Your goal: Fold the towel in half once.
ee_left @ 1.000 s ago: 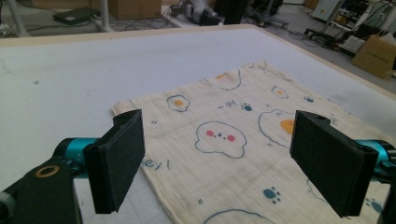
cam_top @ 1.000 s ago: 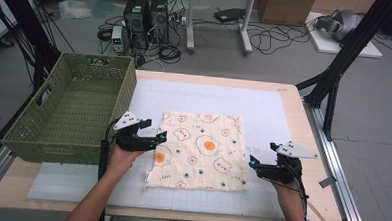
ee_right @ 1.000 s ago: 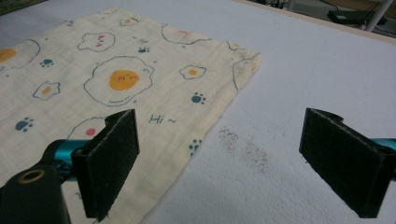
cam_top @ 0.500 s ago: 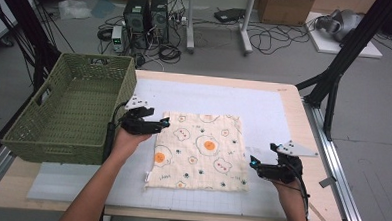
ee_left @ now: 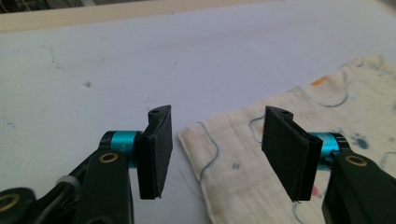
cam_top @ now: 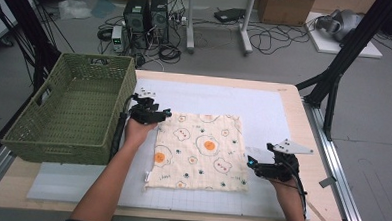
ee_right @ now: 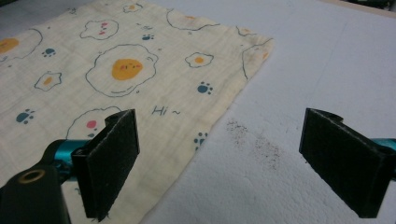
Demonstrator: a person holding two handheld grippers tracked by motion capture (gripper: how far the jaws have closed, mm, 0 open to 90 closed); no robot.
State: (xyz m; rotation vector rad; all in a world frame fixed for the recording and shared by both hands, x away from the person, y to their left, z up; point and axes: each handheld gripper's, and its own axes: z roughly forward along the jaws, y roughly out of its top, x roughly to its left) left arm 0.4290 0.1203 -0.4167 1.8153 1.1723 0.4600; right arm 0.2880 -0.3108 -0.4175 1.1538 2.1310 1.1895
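Between the jaws of the left gripper [ee_left: 215,156] lies the far left corner of the cloth [ee_left: 261,172], its hem just inside the left pad and the weave running under the right one. The jaws have just been closing and now stand about half open, with the corner between them but neither pad pressing on it, so nothing is held yet. Out beyond that gripper, on its far side from the cloth, stands the green basket [cam_top: 74,110], close by the person's left hand [cam_top: 135,133].

The right gripper [ee_right: 219,163] hangs wide open over the near right corner of the cloth [ee_right: 140,79], one pad above the printed fabric, the other over the bare white mat [ee_right: 317,60] beside the edge. It grips nothing.

The cloth [cam_top: 199,150] lies flat and almost square on the mat, between the two grippers, patterned with fried eggs and paw prints. It looks to me a thin, loosely woven cotton: very light, wholly limp, not slippery and not at all fragile. I judge that it will sag and fold wherever it is unsupported, so a pinch at one point would leave the rest trailing. The corners are the sensible places to take hold, the pads biting right down on the hem so that they catch the single layer and not merely skate over it.
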